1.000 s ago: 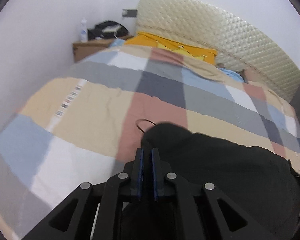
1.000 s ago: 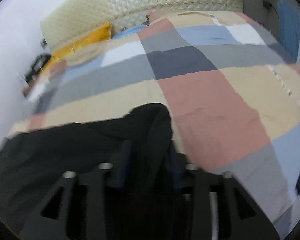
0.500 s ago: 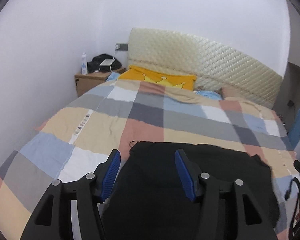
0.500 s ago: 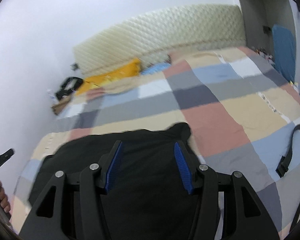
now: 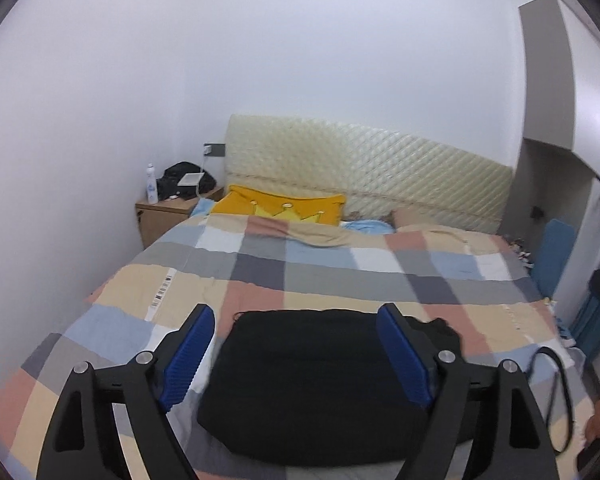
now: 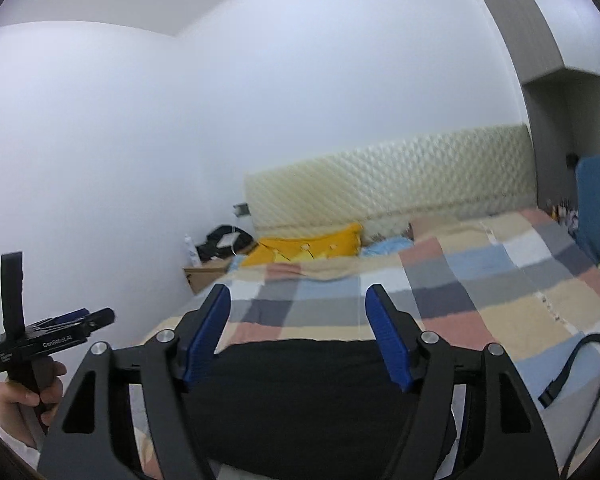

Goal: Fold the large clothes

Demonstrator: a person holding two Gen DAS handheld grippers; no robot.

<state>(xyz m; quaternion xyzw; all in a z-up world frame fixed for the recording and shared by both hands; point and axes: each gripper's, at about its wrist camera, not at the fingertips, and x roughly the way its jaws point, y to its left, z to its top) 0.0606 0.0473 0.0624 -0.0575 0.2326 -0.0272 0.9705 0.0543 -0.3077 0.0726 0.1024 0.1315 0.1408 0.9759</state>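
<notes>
- Our left gripper [image 5: 296, 350] has its jaws opening, nothing between the blue pads; the cloth lies on the bed below them, so no grip.
- Our right gripper [image 6: 298, 332] is the same: jaws opening, empty, raised above the bed.
- The black garment [image 5: 320, 380] lies as a compact rectangle on the checked duvet [image 5: 340, 272], near the foot edge. It looks like a finished fold, which would explain why we let go.
- Both grippers sit clear of the cloth, probably so they don't drag the fold.
- The black strap [image 6: 580, 372] lies on the duvet to the right, apart from the garment.
- The yellow pillow [image 5: 284, 210] sits at the headboard, well away.
</notes>
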